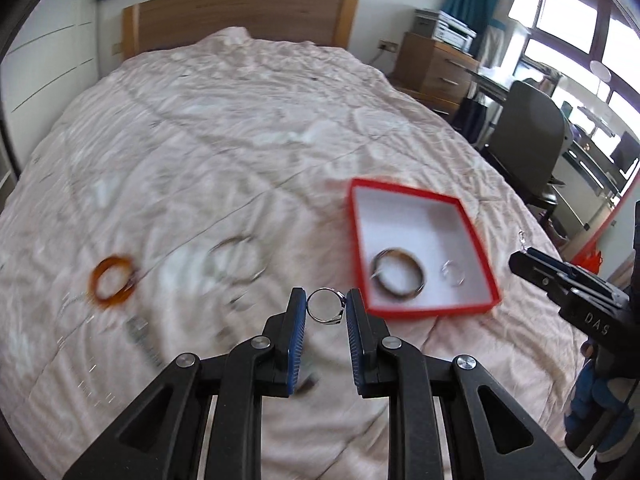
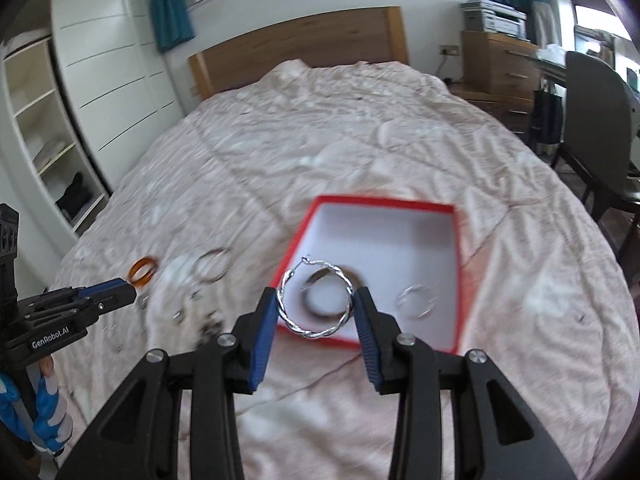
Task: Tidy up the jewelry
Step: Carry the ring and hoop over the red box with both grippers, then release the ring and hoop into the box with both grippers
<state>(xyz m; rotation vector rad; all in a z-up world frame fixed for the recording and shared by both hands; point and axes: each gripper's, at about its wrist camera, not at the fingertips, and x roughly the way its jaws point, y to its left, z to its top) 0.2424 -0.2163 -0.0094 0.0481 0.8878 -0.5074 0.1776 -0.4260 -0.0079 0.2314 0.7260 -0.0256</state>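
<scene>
Left gripper (image 1: 326, 307) pinches a small ring (image 1: 325, 306) between its pads, held over the bedspread (image 1: 240, 128) just left of the red box (image 1: 420, 254); right gripper (image 2: 316, 308) pinches a twisted silver hoop (image 2: 316, 300) over the box's near edge. Box already holds 1 dark bangle (image 1: 398, 274) and 1 small ring. To do this well, carry each piece fully past the rim, lower it close to the white floor, then release (1 hand at a time, so they don't collide); amber bangle (image 1: 114, 282) and other bits still lie loose.
</scene>
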